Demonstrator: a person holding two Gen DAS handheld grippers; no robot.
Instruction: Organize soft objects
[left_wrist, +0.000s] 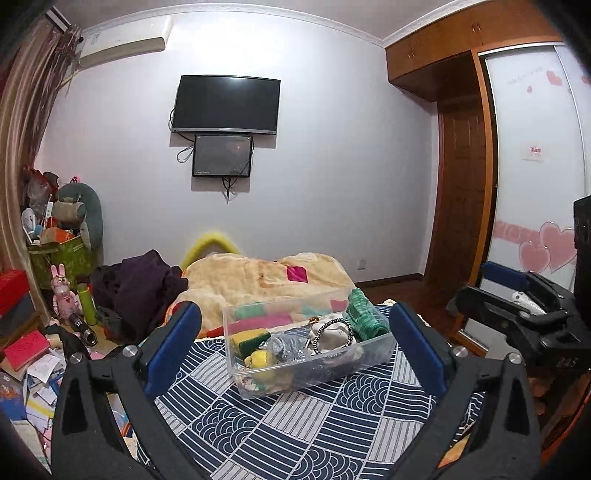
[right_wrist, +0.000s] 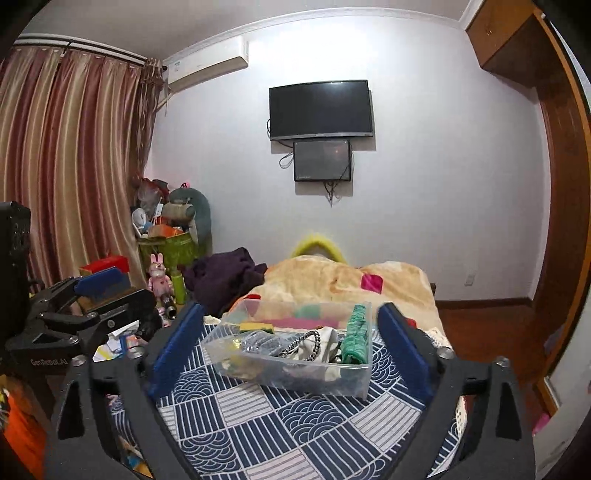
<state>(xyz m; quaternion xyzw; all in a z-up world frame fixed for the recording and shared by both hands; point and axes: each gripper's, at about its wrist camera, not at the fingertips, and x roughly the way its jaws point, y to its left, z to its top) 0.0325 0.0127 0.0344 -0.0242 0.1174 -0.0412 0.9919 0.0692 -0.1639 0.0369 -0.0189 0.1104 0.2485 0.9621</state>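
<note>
A clear plastic bin (left_wrist: 384, 350) sits on the blue-and-white patterned cover (left_wrist: 295, 424) of the bed. In it lie a yellow-green sponge (left_wrist: 251, 339), a green knitted cloth (left_wrist: 364, 314), a white soft item with a bead bracelet (left_wrist: 332, 334), a yellow plush (left_wrist: 264, 362) and silver-grey fabric. My left gripper (left_wrist: 295, 332) is open and empty, its blue pads either side of the bin from behind. My right gripper (right_wrist: 291, 332) is open and empty, also framing the bin (right_wrist: 295, 380). The green cloth (right_wrist: 354, 332) stands at the bin's right end.
A beige blanket (left_wrist: 258, 280) and dark purple clothes (left_wrist: 144, 284) lie beyond the bin. Books and papers (left_wrist: 33, 369) litter the floor at left, beside a green box of clutter (left_wrist: 59, 254) and a pink rabbit toy (left_wrist: 62, 291). A wooden wardrobe (left_wrist: 461, 184) stands at right.
</note>
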